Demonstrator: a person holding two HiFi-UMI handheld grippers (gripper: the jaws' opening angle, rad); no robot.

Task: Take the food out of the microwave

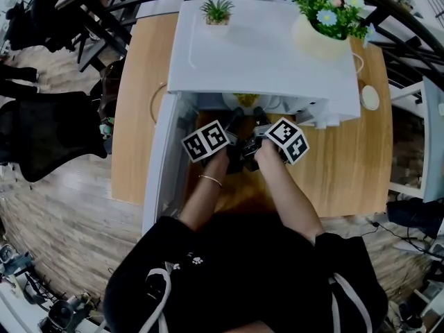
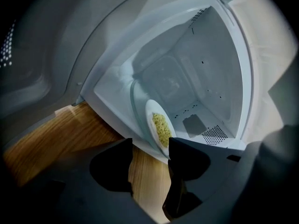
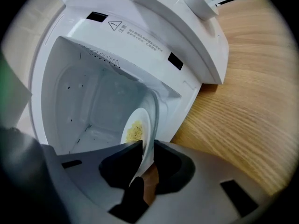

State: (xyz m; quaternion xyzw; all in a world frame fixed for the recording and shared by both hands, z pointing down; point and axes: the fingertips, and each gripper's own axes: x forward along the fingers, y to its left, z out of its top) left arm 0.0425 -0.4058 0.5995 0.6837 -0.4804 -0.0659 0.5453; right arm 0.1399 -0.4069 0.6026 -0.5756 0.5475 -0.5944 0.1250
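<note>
Microwave [image 1: 263,54]: white, door open, on wooden worktop [image 3: 243,111]. Plate [image 3: 140,125] of yellow food [image 3: 134,130]: at the cavity's front edge. Right tongs [image 3: 148,146]: clamped on the plate's near rim. Left tongs [image 2: 150,143]: wide, empty, beside the plate.

White plate [image 2: 152,115] of yellow food [image 2: 162,129] inside open white microwave [image 2: 205,69]

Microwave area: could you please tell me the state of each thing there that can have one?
microwave door, open
plate, at the cavity's front, carrying yellow food
left gripper, open, nothing between its jaws
right gripper, shut on the plate's rim
</note>
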